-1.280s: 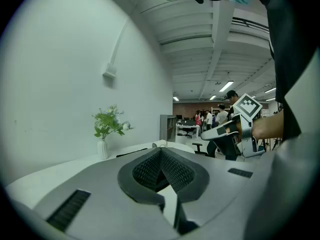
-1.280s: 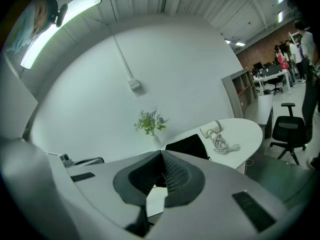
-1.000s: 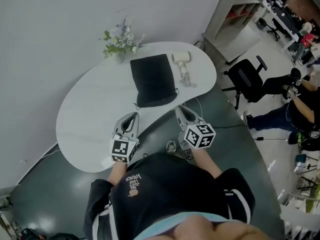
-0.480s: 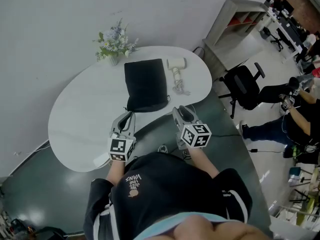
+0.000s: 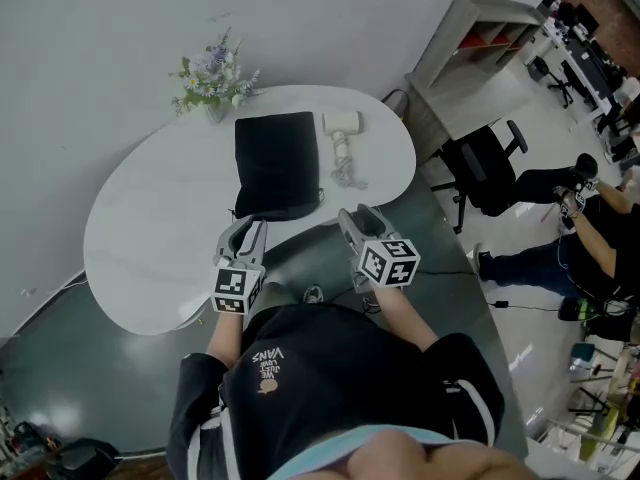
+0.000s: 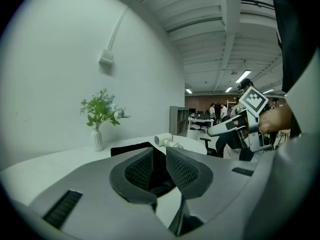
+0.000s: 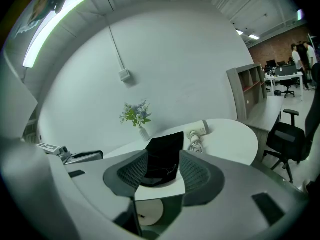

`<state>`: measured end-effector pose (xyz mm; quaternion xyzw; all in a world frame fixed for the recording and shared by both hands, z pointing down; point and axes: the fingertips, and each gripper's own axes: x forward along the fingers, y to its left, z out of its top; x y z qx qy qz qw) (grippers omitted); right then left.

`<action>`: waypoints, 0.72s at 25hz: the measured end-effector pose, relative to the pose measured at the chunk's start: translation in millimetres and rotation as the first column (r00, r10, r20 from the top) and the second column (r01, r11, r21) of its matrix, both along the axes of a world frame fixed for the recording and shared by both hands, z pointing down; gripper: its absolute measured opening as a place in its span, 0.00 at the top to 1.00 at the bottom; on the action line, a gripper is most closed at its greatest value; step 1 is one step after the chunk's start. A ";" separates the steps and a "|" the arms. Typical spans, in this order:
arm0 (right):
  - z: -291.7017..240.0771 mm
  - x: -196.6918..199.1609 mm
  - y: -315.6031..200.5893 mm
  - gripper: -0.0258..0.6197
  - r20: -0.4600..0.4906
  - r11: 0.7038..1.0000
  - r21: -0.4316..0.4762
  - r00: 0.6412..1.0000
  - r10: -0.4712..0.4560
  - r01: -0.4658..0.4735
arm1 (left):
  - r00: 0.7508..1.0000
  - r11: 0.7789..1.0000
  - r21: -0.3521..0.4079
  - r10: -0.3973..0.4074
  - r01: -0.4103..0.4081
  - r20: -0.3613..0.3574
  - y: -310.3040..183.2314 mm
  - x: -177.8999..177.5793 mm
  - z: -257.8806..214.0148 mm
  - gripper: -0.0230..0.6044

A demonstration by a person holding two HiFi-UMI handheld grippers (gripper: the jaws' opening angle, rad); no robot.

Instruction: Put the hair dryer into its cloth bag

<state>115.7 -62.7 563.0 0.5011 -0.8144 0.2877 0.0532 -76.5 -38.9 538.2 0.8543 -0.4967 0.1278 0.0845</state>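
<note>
The white table (image 5: 140, 238) is carrying everything. The black cloth bag (image 5: 275, 163) is lying flat in the middle with its drawstring end nearest the person. The left gripper (image 5: 249, 230) and right gripper (image 5: 351, 216) are hovering at the table's near edge, both empty. Their jaws have just been opening, the left standing only slightly apart and the right wide. The hair dryer (image 5: 342, 123) is lying just right of the bag's far corner, its cord (image 5: 346, 171) bunching on its near side. Trouble looks likely here: the limp bag may slide or fold shut while its mouth is being lifted, and the loose cord may snag there or trail outside.
</note>
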 end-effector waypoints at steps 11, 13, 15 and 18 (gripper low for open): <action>25.4 26.2 -14.5 0.65 -0.003 0.997 -0.068 1.000 0.031 -0.031 | 0.967 0.992 -0.084 0.112 -0.095 0.228 -16.2 19.3 56.6 0.67; 30.3 29.5 -20.0 0.65 -0.010 0.996 -0.078 0.999 0.046 -0.047 | 0.959 0.988 -0.102 0.134 -0.112 0.250 -22.0 20.2 64.8 0.65; 36.9 30.8 -28.5 0.64 -0.020 0.994 -0.088 0.998 0.062 -0.063 | 0.950 0.985 -0.119 0.151 -0.123 0.273 -29.7 18.0 72.8 0.63; 47.1 30.6 -42.5 0.63 -0.040 0.992 -0.106 0.997 0.072 -0.075 | 0.929 0.977 -0.158 0.189 -0.145 0.319 -35.9 13.5 88.3 0.61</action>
